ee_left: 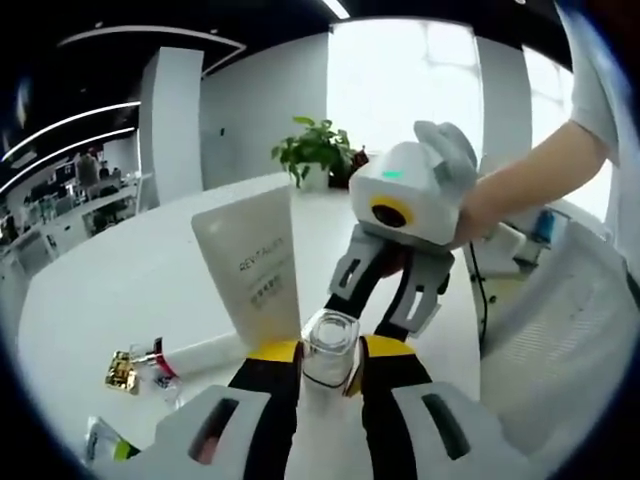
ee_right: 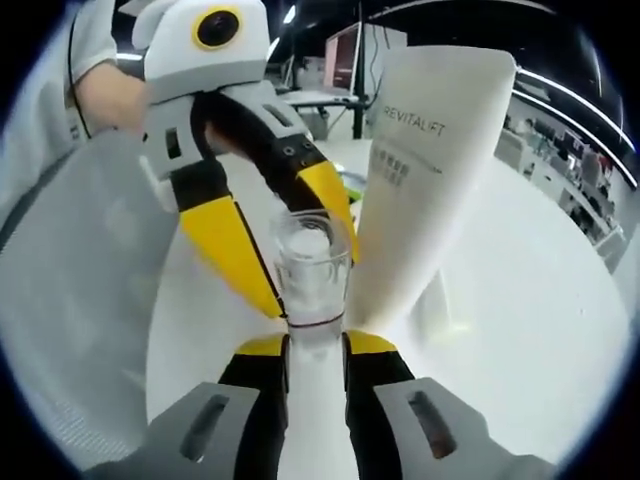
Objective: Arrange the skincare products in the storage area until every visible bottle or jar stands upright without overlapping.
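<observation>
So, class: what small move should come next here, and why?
Probably open the left gripper: it and the right gripper both seem clamped on the clear-capped bottle, so one must release before it's stood down.

White tube [ee_right: 425, 170] reads "REVITALIFT"; smaller print beneath perhaps illegible.

White table [ee_left: 130, 290] spans lower half of left gripper view. Potted green plant [ee_left: 318, 150] at 12 o'clock, on table's far edge before bright window [ee_left: 400, 80]. White mesh chair back [ee_left: 560, 330] at 4 o'clock. Office desks [ee_left: 70, 200] at 9 o'clock, blurred.
</observation>
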A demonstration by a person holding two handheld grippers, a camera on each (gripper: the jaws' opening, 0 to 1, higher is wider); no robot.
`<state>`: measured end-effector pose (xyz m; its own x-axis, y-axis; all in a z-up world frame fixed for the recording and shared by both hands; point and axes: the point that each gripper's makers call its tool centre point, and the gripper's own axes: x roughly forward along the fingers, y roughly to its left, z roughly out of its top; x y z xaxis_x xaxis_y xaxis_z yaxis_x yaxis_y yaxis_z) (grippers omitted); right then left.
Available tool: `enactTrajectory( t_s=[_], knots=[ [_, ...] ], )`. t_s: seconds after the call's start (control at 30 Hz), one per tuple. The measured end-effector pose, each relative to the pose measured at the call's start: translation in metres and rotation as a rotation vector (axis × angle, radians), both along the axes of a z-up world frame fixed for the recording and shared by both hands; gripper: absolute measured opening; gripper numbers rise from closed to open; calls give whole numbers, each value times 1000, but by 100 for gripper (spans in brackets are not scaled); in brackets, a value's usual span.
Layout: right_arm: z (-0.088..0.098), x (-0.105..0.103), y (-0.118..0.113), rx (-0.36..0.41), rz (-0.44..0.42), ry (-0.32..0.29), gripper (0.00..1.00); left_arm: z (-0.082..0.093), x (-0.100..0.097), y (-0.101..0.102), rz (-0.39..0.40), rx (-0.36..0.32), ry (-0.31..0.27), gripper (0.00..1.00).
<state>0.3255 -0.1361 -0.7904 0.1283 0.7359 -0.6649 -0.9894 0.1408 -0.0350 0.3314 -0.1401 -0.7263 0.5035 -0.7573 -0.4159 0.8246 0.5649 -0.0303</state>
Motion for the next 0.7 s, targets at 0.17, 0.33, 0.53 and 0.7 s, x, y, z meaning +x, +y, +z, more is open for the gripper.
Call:
enactTrajectory(
  t_s=[0.17, 0.33, 0.53, 0.7],
  knots=[
    [0, 1, -2, -8, -6, -6, 24, 2, 0, 1, -2, 6, -8, 21],
    [1, 0, -1, -9, -11, -9, 24, 3, -1, 2, -2, 10, -11, 21],
    [1, 0, -7, -24, -43, -18, 25, 4, -2, 6, 1, 19, -15, 22],
    [8, 0, -14, -23, -74, -18, 29, 5, -3, 11, 9, 29, -18, 24]
  ],
)
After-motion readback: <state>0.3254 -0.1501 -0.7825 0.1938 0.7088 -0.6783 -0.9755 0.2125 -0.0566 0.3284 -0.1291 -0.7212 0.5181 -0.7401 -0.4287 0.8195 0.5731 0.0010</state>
